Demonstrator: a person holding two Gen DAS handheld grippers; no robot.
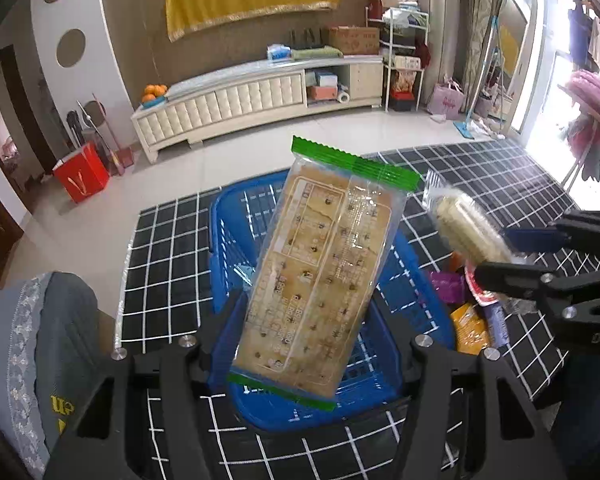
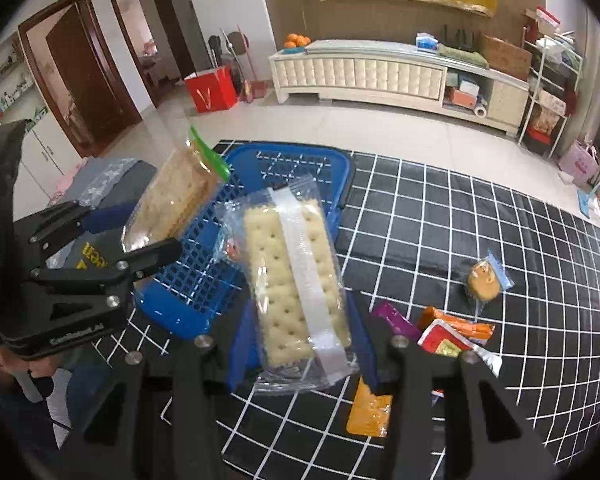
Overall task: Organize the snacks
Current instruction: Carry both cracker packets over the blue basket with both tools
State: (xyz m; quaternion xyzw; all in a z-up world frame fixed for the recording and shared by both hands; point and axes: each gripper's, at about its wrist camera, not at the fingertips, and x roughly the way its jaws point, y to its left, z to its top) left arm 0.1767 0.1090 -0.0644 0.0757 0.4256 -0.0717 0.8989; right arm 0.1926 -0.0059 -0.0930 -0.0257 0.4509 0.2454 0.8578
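My left gripper [image 1: 304,312] is shut on a long cracker pack with green sealed ends [image 1: 320,264], held tilted above the blue mesh basket [image 1: 236,216]. My right gripper [image 2: 300,340] is shut on a clear-wrapped pack of pale crackers [image 2: 292,280], held just right of the basket [image 2: 172,320]. In the left wrist view the right gripper [image 1: 496,256] reaches in from the right with that clear pack [image 1: 468,228]. At the left of the right wrist view, the left gripper [image 2: 148,228] holds the green-ended pack [image 2: 176,196] over the basket.
Loose snacks lie on the black grid cloth [image 2: 460,220] right of the basket: a round cake pack [image 2: 484,278], a purple pack [image 2: 392,318], a red pack [image 2: 444,342] and an orange sachet [image 2: 370,412]. A grey cushion [image 1: 40,320] sits left of the table.
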